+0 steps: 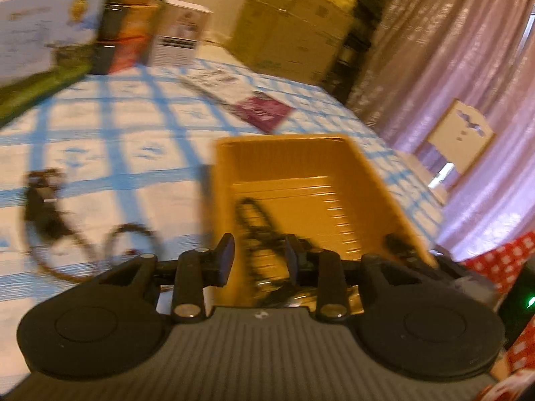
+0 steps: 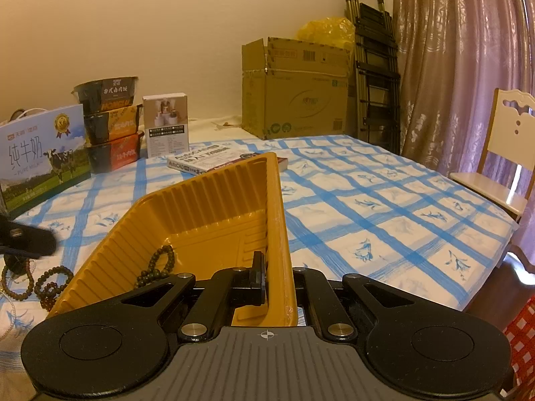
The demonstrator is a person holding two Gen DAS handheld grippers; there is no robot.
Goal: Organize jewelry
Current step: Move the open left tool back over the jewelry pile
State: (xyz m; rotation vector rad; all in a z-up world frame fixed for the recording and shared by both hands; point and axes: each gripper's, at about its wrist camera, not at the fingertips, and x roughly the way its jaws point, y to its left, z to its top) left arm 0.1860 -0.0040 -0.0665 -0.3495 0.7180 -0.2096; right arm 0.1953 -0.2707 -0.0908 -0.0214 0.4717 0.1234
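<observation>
At far left stands one milk carton (image 2: 41, 153) reading "PURE MILK"; right of it, three stacked food bowls (image 2: 112, 123), one white box (image 2: 166, 126), and one book (image 2: 200, 163) marked "AutoCAD". Near left, several bead bracelets (image 2: 50, 285) lie on the blue-checked bed (image 2: 384, 220), their count unclear. Your left gripper (image 1: 259, 259) hangs spread above the one yellow tray (image 2: 214, 207), nothing between its fingers. One bead strand (image 2: 160, 264) lies inside. Your right gripper (image 2: 277, 280) pinches the tray's right wall.
</observation>
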